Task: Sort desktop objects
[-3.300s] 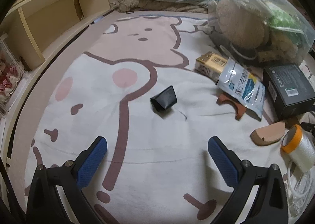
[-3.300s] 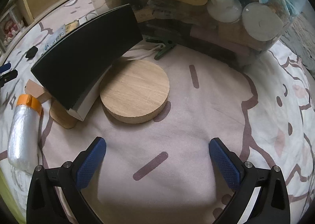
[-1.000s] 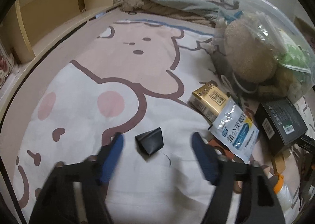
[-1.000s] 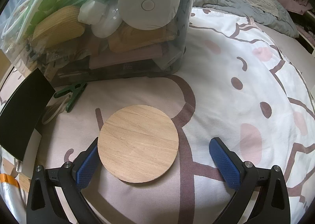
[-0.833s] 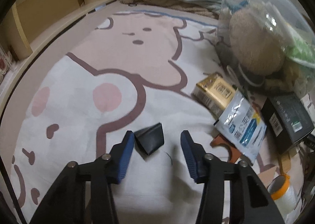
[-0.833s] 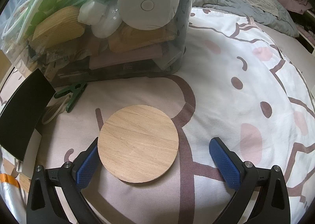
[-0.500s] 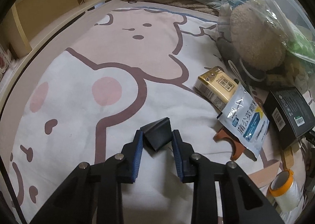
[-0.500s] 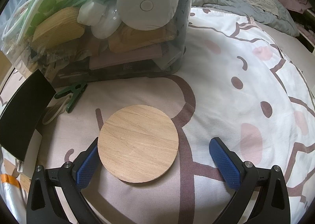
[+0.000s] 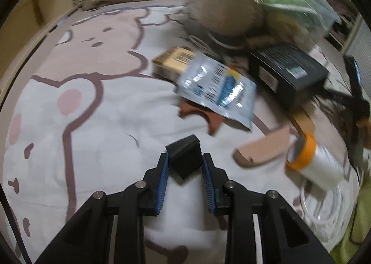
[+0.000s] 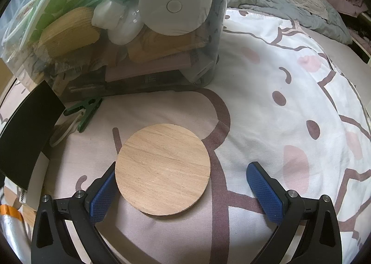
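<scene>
Black wedge-shaped block (image 9: 184, 159), low centre of the left view, is pinched between the left tongs (image 9: 184, 165), apparently for carrying to its pile, while the right tongs (image 10: 185, 188) rest spread around the wooden disc (image 10: 162, 169) on the bed (image 10: 289, 106).

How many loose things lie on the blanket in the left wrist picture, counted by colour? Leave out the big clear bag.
Black: 2, the small black piece in the left gripper and the black box
Brown or tan: 2, brown cut-out, tan wooden piece
Gold: 1, box
Blue-white: 1, packet
White-orange: 1, roll
Total: 7
</scene>
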The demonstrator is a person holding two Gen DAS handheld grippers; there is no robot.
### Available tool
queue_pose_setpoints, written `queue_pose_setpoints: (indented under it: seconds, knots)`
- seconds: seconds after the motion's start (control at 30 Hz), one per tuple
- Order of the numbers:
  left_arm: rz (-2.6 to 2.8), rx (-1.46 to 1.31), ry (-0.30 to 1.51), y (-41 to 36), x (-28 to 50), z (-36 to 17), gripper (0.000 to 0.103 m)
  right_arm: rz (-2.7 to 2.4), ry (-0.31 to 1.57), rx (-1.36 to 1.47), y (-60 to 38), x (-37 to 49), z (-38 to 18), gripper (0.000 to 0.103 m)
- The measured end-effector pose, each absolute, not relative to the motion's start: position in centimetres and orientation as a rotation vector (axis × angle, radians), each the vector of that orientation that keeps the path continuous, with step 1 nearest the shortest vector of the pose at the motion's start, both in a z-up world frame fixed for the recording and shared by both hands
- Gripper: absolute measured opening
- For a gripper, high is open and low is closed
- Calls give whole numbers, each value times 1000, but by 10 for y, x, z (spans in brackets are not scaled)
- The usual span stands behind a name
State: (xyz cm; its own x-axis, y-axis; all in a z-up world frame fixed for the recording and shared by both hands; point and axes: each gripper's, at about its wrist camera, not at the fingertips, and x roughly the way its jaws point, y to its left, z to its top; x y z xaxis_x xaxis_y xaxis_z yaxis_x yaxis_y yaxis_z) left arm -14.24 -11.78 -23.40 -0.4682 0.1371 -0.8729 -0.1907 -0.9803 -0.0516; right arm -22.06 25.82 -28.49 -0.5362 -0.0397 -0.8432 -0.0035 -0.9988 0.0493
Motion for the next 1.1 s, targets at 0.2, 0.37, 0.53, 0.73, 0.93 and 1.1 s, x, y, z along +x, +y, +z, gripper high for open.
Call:
queue_pose_setpoints:
  seconds: [0.2,0.37,0.53,0.73,0.93,1.1]
  knots:
    - [2520,-1502,101,-116,-133,-237,29,-2725,-77,1504,259,-222,-284,103]
    - [2544,-1498,89,-120,-133,-237,48,-2674,-6,1519,254,-223,-280,103]
    - [2565,-1494,79,-122,-133,-237,50,-2590,-12,1510,251,-222,-277,103]
    - [2613,-1497,73,-129,-134,-236,50,-2445,22,1504,242,-216,-270,103]
    - [2621,-1492,24,-135,-135,-235,50,-2298,25,1502,231,-206,-265,103]
    - [2578,-1478,-87,-137,-137,-234,50,-2326,-5,1502,232,-213,-260,103]
